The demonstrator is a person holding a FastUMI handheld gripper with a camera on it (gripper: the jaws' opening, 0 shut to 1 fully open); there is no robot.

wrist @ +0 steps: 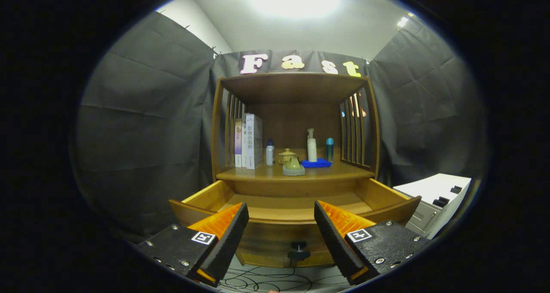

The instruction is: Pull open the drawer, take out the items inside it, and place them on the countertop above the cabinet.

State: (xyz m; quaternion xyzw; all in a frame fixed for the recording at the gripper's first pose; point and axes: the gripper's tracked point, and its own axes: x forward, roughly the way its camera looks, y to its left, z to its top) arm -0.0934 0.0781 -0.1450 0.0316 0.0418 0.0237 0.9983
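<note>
The hand-held gripper [281, 218] is held wide apart, with nothing between its fingers, and is aimed at the front of a wooden cabinet [217, 125]. The drawer [296, 213] is seen pulled out toward the fingers; its long axis runs side to side, and its curved front rail lies just ahead of the fingertips. The part of the drawer floor that can be seen is bare wood. A dark knob [298, 245] is seen below the drawer front, between the fingers. Above the drawer, on the counter [253, 173], items are set in a loose row: upright books [249, 140] at the left, a small bottle [270, 152] beside them, a teapot [286, 156] and a green dish [293, 167] near the middle, then a pump bottle [311, 146] standing on a blue cloth [317, 163] and a teal bottle [329, 149]. A white unit [434, 194] is seen to the right of the cabinet, and cables [266, 280] lie on the floor.
</note>
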